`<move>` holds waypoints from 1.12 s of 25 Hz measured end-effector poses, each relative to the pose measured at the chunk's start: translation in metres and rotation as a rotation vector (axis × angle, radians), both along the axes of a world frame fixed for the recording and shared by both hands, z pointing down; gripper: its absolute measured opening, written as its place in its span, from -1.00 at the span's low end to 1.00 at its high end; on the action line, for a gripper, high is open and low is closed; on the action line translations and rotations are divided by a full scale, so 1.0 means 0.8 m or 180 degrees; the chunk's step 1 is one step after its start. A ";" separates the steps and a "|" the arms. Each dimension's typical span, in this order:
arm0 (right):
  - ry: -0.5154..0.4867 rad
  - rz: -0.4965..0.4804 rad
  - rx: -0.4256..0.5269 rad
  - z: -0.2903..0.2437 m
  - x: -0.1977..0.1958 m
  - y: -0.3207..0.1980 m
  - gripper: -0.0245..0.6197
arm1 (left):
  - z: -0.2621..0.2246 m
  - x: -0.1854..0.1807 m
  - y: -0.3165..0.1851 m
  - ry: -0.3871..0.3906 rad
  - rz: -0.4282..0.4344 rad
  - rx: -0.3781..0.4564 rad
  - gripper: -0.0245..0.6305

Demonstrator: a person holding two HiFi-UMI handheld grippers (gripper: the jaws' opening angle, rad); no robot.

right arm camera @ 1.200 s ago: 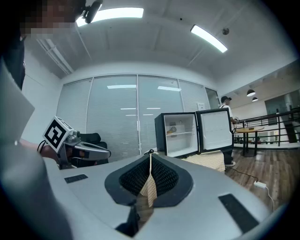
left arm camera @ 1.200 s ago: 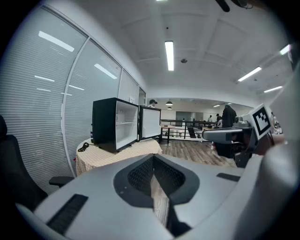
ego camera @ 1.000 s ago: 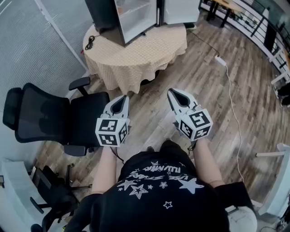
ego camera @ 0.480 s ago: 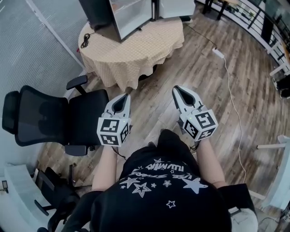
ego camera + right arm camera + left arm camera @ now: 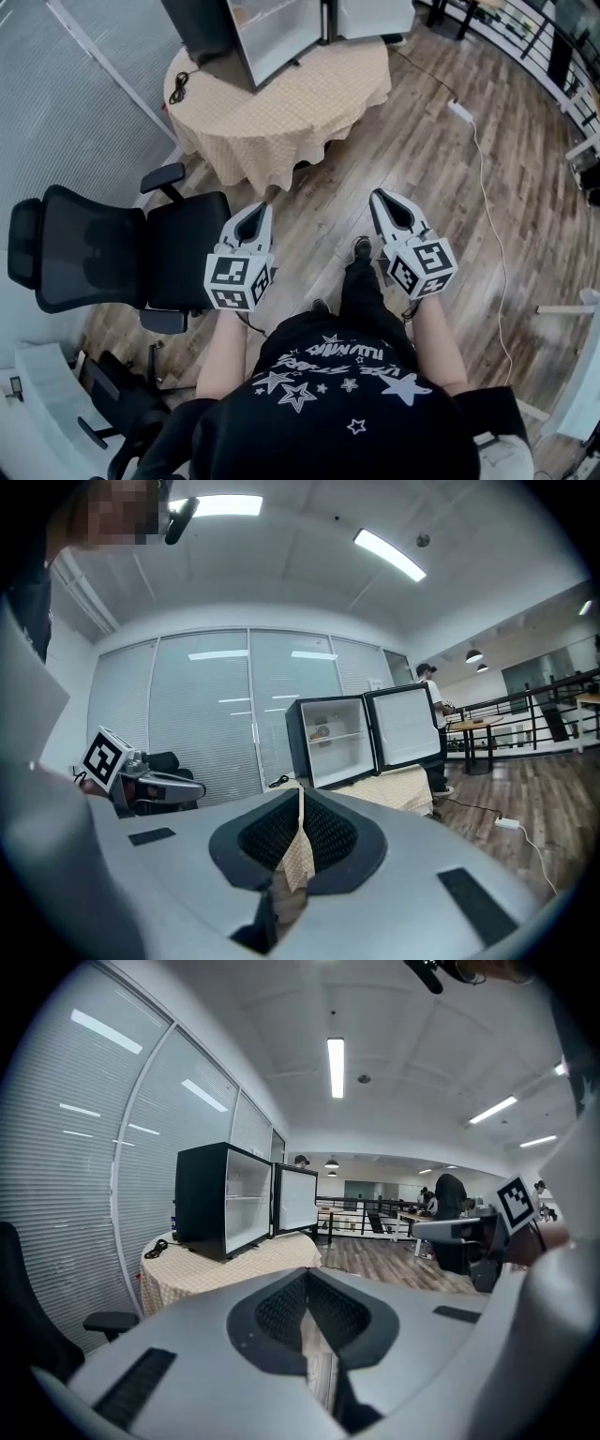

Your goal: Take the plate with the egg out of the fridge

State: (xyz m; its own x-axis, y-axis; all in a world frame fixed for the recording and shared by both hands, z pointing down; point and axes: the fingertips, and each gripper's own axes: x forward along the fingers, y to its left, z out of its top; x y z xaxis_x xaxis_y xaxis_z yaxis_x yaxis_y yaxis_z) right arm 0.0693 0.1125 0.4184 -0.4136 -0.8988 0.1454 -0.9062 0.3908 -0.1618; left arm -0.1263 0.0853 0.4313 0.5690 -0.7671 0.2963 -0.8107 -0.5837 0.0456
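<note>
While the fridge (image 5: 202, 28) stands open, wood floor (image 5: 323, 202) fronts its table (image 5: 281, 108).

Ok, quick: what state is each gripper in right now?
Left gripper: jaws closed, holding nothing.
Right gripper: jaws closed, holding nothing.

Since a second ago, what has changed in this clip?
The person has taken a step: one foot now shows ahead of the body. The right claw drifted right and down in the head view; the left claw barely shifted. Both stayed shut and empty; the fridge stays open.
</note>
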 end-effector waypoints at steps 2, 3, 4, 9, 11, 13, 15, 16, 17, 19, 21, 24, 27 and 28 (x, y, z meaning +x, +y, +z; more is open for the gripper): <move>-0.0001 -0.0011 -0.0014 0.001 0.002 -0.014 -0.82 | 0.002 0.002 -0.010 0.0008 -0.0016 -0.0009 -0.91; -0.0008 -0.0008 -0.0005 0.000 0.003 -0.021 -0.82 | 0.001 0.005 -0.016 0.0009 -0.0014 -0.0002 -0.91; -0.0023 -0.0001 0.0009 -0.002 0.006 -0.028 -0.82 | 0.001 0.008 -0.022 0.0005 -0.0006 0.0008 -0.91; -0.0060 -0.0010 -0.0032 0.002 0.020 -0.062 -0.82 | -0.006 0.020 -0.051 -0.0032 -0.0009 0.0054 -0.91; -0.0056 -0.0022 -0.0018 0.001 0.026 -0.079 -0.82 | -0.006 0.022 -0.064 -0.0016 -0.0052 0.0054 -0.91; -0.0067 -0.0063 0.0011 -0.002 0.029 -0.098 -0.82 | 0.000 0.023 -0.076 -0.0013 -0.0109 0.0024 -0.91; -0.0065 -0.0128 0.0024 -0.002 0.029 -0.118 -0.82 | 0.005 0.024 -0.089 -0.0024 -0.0163 0.0003 -0.91; -0.0064 -0.0159 0.0031 -0.003 0.030 -0.129 -0.82 | 0.004 0.025 -0.097 -0.0027 -0.0185 0.0007 -0.91; -0.0068 -0.0189 0.0041 -0.004 0.031 -0.141 -0.82 | 0.002 0.028 -0.105 -0.0028 -0.0206 0.0020 -0.91; -0.0096 -0.0268 0.0065 -0.008 0.033 -0.166 -0.82 | -0.005 0.034 -0.125 -0.0036 -0.0259 0.0063 -0.91; -0.0111 -0.0378 0.0083 -0.011 0.033 -0.192 -0.82 | -0.014 0.039 -0.146 -0.0058 -0.0329 0.0114 -0.91; -0.0125 -0.0517 0.0104 -0.019 0.039 -0.231 -0.82 | -0.028 0.050 -0.174 -0.0078 -0.0446 0.0156 -0.91; -0.0180 -0.0632 0.0154 -0.031 0.049 -0.271 -0.82 | -0.035 0.057 -0.199 -0.0123 -0.0582 0.0149 -0.91; -0.0190 -0.0653 0.0179 -0.035 0.054 -0.284 -0.82 | -0.036 0.059 -0.206 -0.0135 -0.0625 0.0136 -0.91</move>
